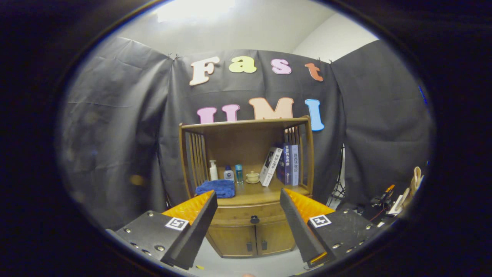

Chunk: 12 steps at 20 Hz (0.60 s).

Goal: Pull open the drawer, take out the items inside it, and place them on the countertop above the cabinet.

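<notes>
Cabinet (246, 184) of warm brown wood, standing against the black cloth wall, well beyond the gripper (249, 204). Upper part is an open shelf with slatted sides and a flat top board. Below it, the countertop (257, 194), smooth and lightly glossy. Under that a shallow drawer (250, 213), shut, with one small round dark knob (254, 219) at its middle. Beneath the drawer, two doors (251, 238) with small dark pulls.

On the countertop: a crumpled blue cloth (216, 188), soft and towel-like; a white pump bottle (213, 170); a small white-and-blue bottle (229, 174); a slim translucent blue bottle (239, 173); a squat pale lidded cup (252, 177); several books (282, 164), one white and leaning, the others dark blue and upright.

Gripper fingers spread wide, nothing between them, ridged on the inner faces. Drawer and knob show in the gap between the fingertips, far ahead, not touched.
</notes>
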Motion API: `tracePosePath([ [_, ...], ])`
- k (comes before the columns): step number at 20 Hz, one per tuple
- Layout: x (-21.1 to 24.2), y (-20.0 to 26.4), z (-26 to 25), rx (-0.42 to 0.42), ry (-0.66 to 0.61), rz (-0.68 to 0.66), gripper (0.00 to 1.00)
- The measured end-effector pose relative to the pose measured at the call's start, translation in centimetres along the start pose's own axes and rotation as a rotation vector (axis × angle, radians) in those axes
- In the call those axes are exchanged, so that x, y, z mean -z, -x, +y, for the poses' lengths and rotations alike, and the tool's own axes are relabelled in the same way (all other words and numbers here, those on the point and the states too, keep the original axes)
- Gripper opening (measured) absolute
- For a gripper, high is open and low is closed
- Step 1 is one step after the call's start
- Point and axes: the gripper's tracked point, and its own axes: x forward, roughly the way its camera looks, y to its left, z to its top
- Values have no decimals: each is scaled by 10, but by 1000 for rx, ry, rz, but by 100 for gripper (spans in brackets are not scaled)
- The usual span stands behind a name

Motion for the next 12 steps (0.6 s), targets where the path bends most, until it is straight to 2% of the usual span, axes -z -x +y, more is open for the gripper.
tracePosePath([
  [7,33,-38,4,-16,-40,11,98],
  [12,77,-82,-2,4,-5,30,99],
])
